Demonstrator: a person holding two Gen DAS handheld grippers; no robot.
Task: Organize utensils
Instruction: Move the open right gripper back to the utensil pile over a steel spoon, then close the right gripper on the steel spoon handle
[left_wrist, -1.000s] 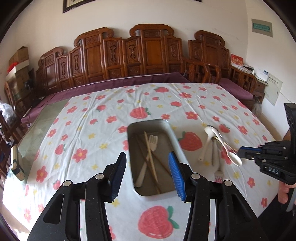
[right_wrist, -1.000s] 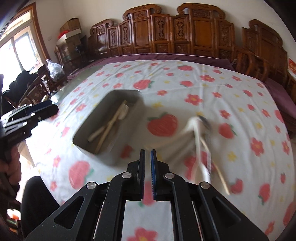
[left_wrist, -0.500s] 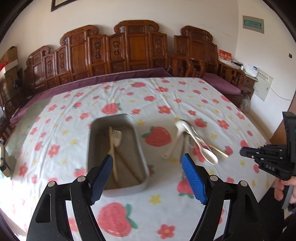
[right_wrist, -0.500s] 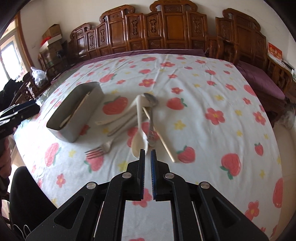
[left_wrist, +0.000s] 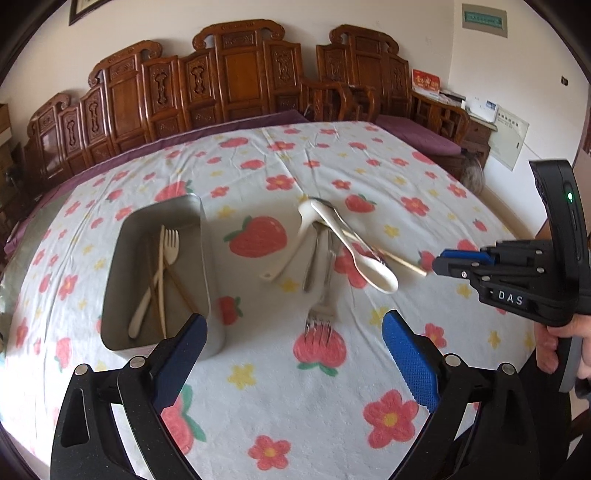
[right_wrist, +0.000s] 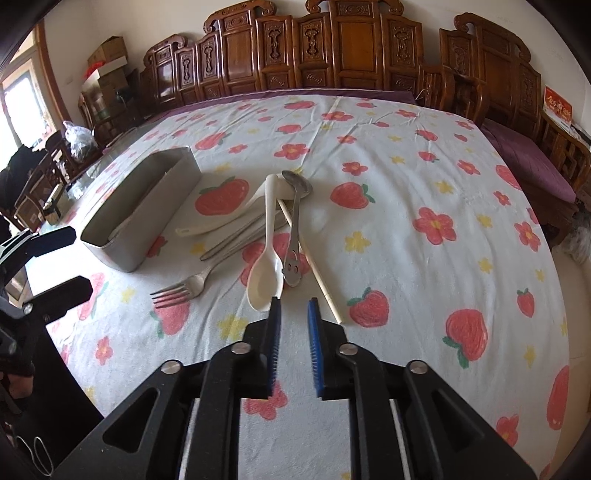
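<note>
A: Spoons and forks sit heaped on the worktop (right_wrist: 406, 155) just right of the bin (right_wrist: 122, 236). White spoon (right_wrist: 264, 273) lies lengthwise, bowl toward the right claw (right_wrist: 294, 306).

B: Probably why that claw hangs there, narrowly parted, holding nothing. Left claw (left_wrist: 293, 332) gapes wide over the fork (left_wrist: 321, 317), tines toward it, also holding nothing.

We see a row of carved wooden chair backs (left_wrist: 236, 85) lining a pale wall (left_wrist: 303, 14). A strawberry-and-flower cloth (right_wrist: 406, 206) covers the table. On the left in the right wrist view, daylight enters through a window (right_wrist: 22, 110) beside stacked cardboard boxes (right_wrist: 107, 59); purple cushions (right_wrist: 532, 162) lie at right.
</note>
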